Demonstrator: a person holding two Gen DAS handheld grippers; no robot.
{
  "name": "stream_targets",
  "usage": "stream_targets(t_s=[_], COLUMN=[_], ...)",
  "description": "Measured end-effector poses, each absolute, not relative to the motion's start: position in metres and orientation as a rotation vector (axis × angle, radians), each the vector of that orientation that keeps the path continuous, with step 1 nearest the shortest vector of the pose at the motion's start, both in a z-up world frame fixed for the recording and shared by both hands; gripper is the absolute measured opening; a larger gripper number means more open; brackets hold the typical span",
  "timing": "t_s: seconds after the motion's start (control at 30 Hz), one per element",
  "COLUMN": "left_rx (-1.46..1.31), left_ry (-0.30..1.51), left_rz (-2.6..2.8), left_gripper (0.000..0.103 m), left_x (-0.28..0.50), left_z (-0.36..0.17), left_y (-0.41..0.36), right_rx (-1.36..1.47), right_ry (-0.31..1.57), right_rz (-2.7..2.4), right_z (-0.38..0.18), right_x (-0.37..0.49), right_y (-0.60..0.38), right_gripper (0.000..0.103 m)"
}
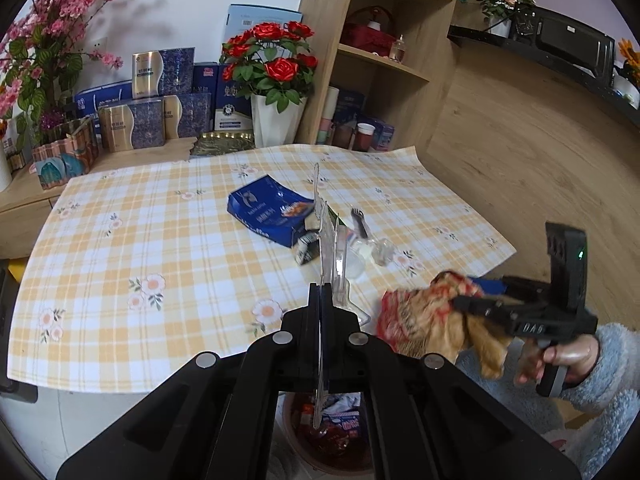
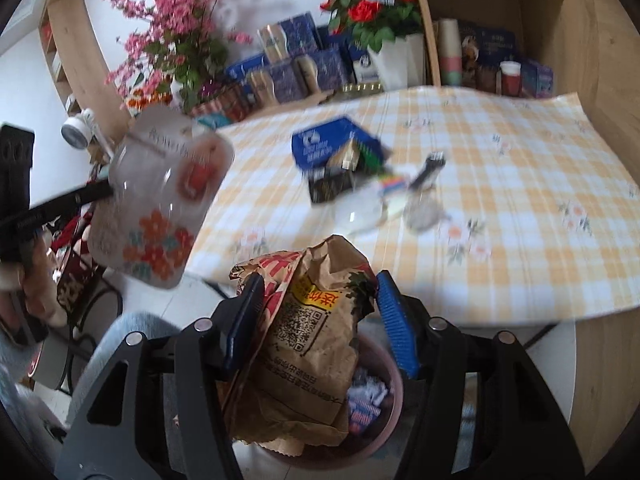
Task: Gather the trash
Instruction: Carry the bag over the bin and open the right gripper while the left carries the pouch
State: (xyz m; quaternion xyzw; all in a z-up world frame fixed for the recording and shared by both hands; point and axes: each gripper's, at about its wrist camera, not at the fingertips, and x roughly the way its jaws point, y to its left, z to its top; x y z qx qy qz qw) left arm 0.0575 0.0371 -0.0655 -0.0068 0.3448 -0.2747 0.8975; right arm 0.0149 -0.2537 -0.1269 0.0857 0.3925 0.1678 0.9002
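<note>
Wooden shelving and a white wall close off the back of the room, with pink blossom branches, stacked blue boxes and a pot of red roses lined up from left to right behind your bench, which is covered in a yellow checked cloth.

On your left, the left gripper has its fingers pressed nearly together on a flat clear plastic package. In the left wrist view you see it edge-on, rising straight up from between the fingers; in the right wrist view the same package shows its printed face with orange flowers, hanging off the bench's left edge.

Further back, near the middle of the cloth, a blue carton lies with a small dark packet, a clear plastic lid and a dark fork just beside it, all well apart from both grippers.

On your right, the right gripper holds a crumpled brown paper bag squeezed between its blue-padded fingers. The bag hangs directly above a pink bin standing on the floor below the bench edge, with wrappers already lying inside it
</note>
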Motion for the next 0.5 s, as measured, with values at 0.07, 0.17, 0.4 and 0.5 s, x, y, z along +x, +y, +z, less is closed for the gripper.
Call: stream_targets(t_s=[0.07,0.17,0.4,0.5], left_rx=[-0.019,-0.018,-0.003,-0.008], left_ry=[0.722,0.738,0.787,0.816], left_rz=[-0.572,-0.576,-0.581,-0.587], left_gripper=[0.001,0.001,0.001,0.001], left_x=[0.054,0.048,0.038,0.035], left_z=[-0.069,-0.075,-0.094,-0.106], left_y=[0.037,0.036,0.035,0.034], right_rx=[0.189,0.195,0.182,0.19], right_ry=[0.843,0.89,1.026,1.065], right_rz=[0.352,0.359,0.355,0.356], right_z=[-0.14,-0.158,-0.202,-0.212], right_x=[0.009,0.002,0.003,0.007], right_y=[-0.251,-0.245,-0.228,-0.224], right_gripper=[0.059,0.058,0.059,0.061])
